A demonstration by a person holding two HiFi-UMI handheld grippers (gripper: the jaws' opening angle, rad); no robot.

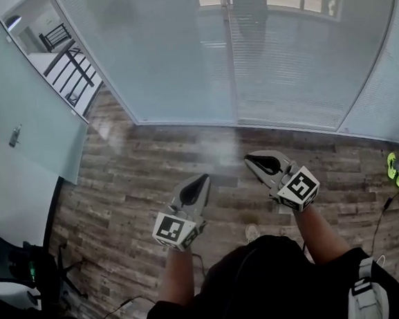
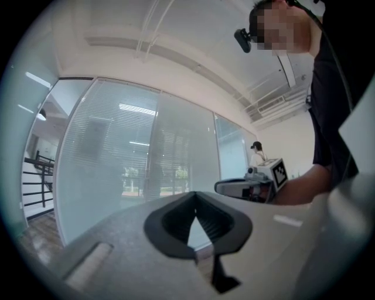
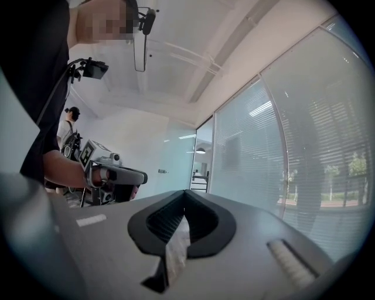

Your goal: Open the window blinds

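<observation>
The window blinds point(image 1: 176, 53) hang lowered with their slats shut across the tall glass panes ahead; they also fill the left gripper view point(image 2: 111, 152) and the right gripper view point(image 3: 252, 158). Both grippers are held level over the wood floor, a stretch short of the window. My left gripper point(image 1: 203, 180) has its jaws together at the tip and holds nothing point(image 2: 195, 194). My right gripper point(image 1: 250, 160) is also shut and empty point(image 3: 184, 193). Each one shows in the other's view: the right gripper point(image 2: 220, 187) and the left gripper point(image 3: 143, 174). Neither touches the blinds.
A frosted glass partition with a handle point(image 1: 15, 135) stands at the left, with a stair railing point(image 1: 66, 63) behind it. A black chair point(image 1: 18, 265) and cables sit at the lower left. Green shoes point(image 1: 395, 169) lie at the right. Another person point(image 2: 256, 153) stands in the background.
</observation>
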